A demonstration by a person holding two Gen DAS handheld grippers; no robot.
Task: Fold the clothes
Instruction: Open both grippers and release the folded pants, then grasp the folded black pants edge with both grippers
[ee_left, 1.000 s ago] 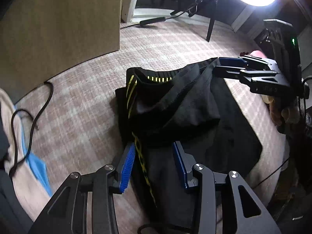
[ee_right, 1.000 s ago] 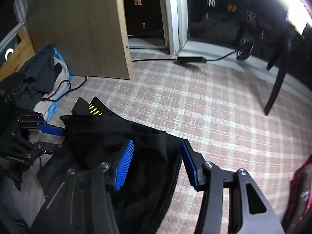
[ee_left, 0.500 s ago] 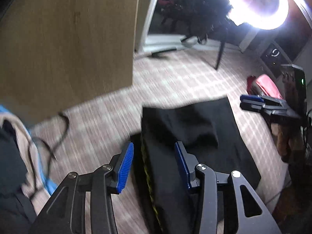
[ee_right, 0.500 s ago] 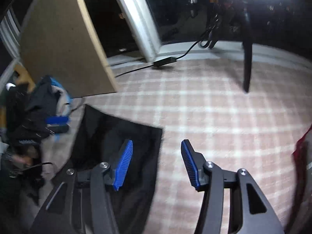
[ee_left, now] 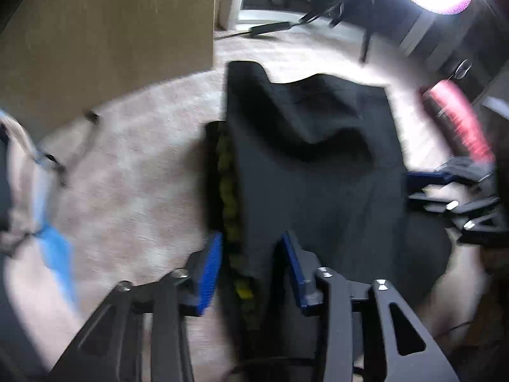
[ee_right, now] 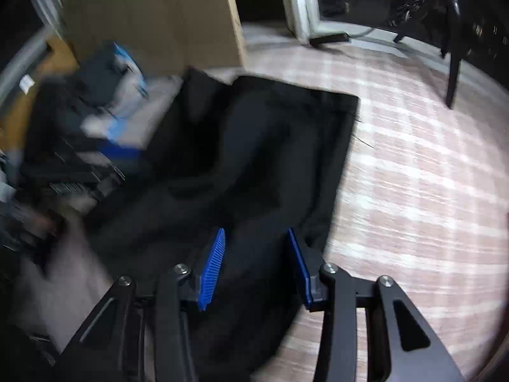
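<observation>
A heap of clothes (ee_left: 28, 172) lies at the left beside a wooden board (ee_left: 105, 31). The black garment (ee_left: 311, 172) lies on the checked carpet (ee_right: 413, 165), under the left gripper (ee_left: 251, 267) and right gripper (ee_right: 257, 264), both with jaws spread. A red bag (ee_left: 458, 121) sits right.

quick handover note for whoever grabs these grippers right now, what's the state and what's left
Left gripper: open, over the near left edge of the black garment, by its yellow-printed band.
Right gripper: open, over the garment's near right edge.
Garment lies on the plaid carpet, roughly folded, a raised hump at the far end.
Left: flatten the hump, finish folding. Other clothes pile waits at left.
</observation>
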